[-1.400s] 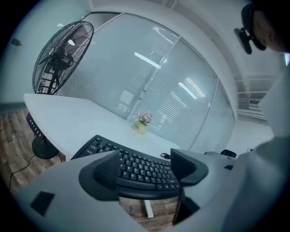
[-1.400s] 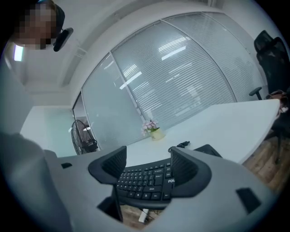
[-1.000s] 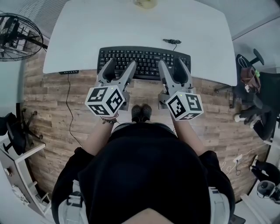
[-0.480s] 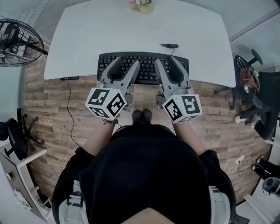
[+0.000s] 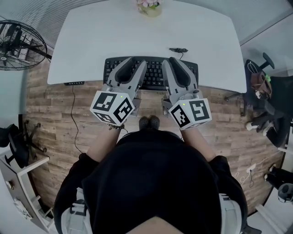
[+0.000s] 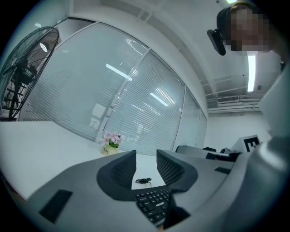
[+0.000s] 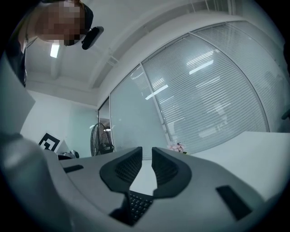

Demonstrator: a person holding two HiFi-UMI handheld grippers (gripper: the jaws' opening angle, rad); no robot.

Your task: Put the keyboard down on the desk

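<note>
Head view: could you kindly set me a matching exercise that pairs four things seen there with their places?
Things:
1. keyboard
2. flowers
3. fan
4. cable

Places:
A. off the desk, to its left
B. at the desk's far edge
C. at the desk's near edge
D. on the desk, just beyond the keyboard's right end

Pairs: 1-C; 2-B; 3-A; 4-D
</note>
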